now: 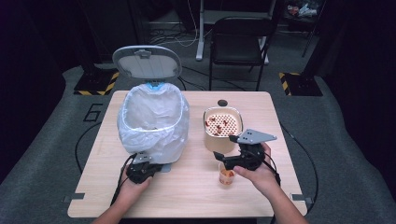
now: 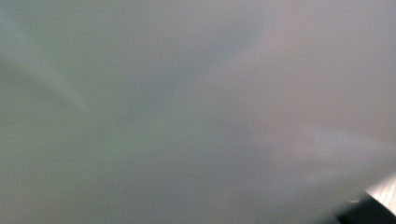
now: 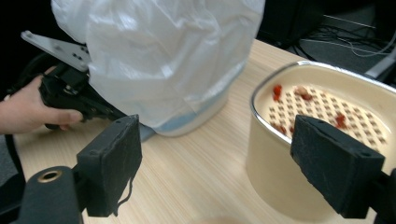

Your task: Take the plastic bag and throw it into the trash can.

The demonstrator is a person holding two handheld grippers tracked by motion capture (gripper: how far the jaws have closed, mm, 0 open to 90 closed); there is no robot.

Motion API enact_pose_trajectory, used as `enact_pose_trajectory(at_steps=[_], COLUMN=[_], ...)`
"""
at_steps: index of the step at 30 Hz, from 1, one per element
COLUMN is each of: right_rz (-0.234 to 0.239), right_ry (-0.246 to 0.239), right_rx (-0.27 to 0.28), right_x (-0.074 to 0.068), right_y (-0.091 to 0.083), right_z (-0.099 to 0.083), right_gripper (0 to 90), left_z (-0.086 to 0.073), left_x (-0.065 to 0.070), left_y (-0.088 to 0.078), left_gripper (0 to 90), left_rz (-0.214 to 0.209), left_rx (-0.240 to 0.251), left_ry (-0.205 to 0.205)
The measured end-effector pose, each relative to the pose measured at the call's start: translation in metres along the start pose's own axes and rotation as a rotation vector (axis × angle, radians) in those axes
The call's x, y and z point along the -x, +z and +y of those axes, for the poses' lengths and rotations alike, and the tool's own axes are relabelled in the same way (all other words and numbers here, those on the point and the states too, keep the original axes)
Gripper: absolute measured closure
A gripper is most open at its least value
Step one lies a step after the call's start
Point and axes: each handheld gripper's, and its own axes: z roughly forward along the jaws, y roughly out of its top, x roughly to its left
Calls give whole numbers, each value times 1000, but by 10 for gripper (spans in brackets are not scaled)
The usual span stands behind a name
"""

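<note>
A small clear plastic cup (image 1: 226,176) of orange-red scraps is seen upright below the right gripper (image 1: 223,161), whose jaws are spread apart, nothing clamped between them.

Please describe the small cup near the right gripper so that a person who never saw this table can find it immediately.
Start from the big bin lined with a white bag on the left half of the wooden table; to its right stands a cream container with a perforated insert. The small cup stands in front of that container, just below the right gripper. It is far smaller than both, clear, with orange-red contents.
</note>
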Motion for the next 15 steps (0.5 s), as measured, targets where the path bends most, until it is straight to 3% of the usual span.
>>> enact_pose_trajectory(at_steps=[1,2,10,15], right_rz=[-7,-10,-63,-77], right_ry=[6,11,20,53], right_rx=[2,1,0,3], right_x=[1,2,7,10], right_y=[-2,-3,-14,-18], right_z=[-5,-9,-42,-64], right_gripper=[157,154,144,144], left_z=[0,0,0,0], left_x=[2,0,0,0], left_y=[0,0,0,0], left_gripper=[900,900,900,900], left_rz=[-8,0,-2,-2], left_rx=[5,0,0,1], left_ry=[-26,1,-1,-1])
